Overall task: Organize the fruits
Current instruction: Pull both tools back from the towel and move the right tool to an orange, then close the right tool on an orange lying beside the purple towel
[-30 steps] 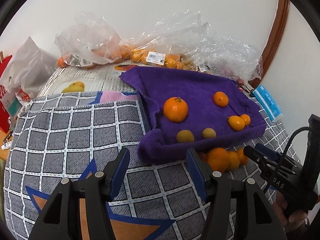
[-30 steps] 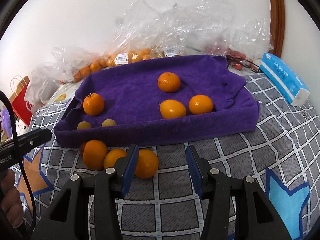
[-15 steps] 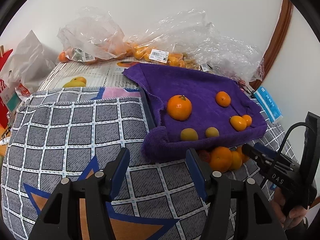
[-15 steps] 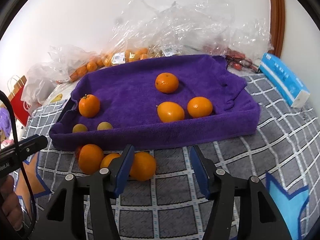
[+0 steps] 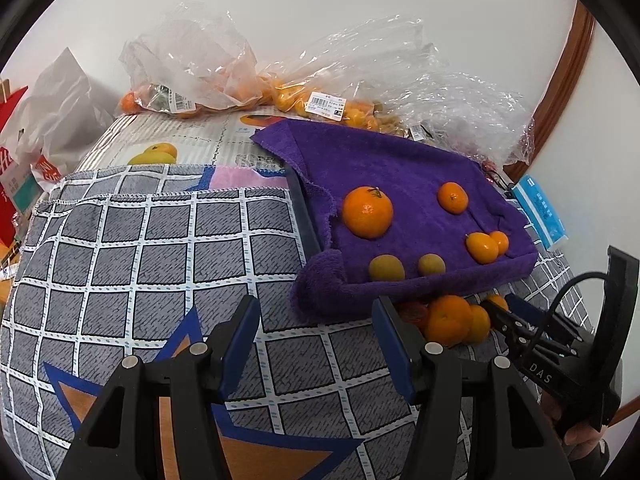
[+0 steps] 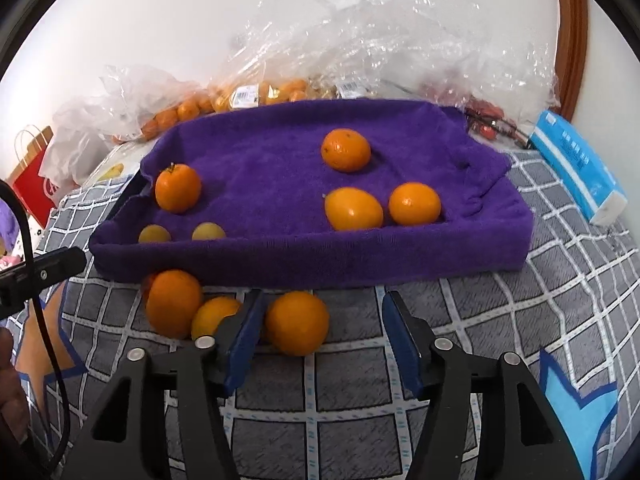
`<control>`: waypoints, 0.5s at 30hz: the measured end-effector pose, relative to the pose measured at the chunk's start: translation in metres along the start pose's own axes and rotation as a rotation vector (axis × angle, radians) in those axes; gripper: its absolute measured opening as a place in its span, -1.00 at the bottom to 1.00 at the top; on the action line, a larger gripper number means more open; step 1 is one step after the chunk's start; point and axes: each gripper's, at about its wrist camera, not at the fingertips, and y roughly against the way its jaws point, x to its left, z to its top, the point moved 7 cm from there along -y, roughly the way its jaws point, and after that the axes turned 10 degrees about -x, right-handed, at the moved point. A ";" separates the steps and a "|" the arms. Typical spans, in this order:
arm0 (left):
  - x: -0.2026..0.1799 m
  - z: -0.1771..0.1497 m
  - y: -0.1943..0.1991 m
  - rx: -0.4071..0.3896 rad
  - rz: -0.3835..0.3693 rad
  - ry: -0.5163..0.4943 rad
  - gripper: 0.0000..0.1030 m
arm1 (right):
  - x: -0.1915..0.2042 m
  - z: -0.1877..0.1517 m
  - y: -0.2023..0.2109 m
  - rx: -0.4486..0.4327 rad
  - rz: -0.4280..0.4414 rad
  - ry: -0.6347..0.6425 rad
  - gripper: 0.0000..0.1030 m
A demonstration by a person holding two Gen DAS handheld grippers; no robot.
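Both tools gape empty, the right tool (image 6: 320, 330), just narrowed, beside an orange (image 6: 297, 323) at the purple towel's (image 6: 304, 258) front edge.

White wall (image 5: 360, 8), brown wood trim (image 5: 560, 92), maybe door.

Bright, even light; sharp, fisheye-warped dark edges.
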 end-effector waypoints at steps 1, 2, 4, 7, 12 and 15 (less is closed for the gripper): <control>0.000 0.000 0.000 0.000 0.000 0.002 0.09 | 0.000 -0.002 0.000 0.005 -0.002 0.002 -0.16; 0.000 0.000 0.000 0.000 0.000 0.002 0.09 | 0.000 -0.003 -0.001 0.008 -0.004 0.005 -0.23; 0.000 0.000 0.000 0.000 0.003 0.001 0.09 | 0.000 -0.005 -0.002 0.013 -0.010 0.010 -0.39; 0.000 0.000 -0.001 0.003 0.005 0.000 0.09 | -0.001 -0.005 -0.001 0.009 -0.002 0.004 -0.39; 0.001 -0.001 -0.003 0.008 0.005 -0.003 0.09 | -0.002 -0.002 -0.004 0.010 -0.005 -0.003 -0.32; 0.000 -0.002 -0.004 0.010 0.008 -0.008 0.09 | 0.000 -0.001 -0.008 0.013 0.002 0.001 -0.26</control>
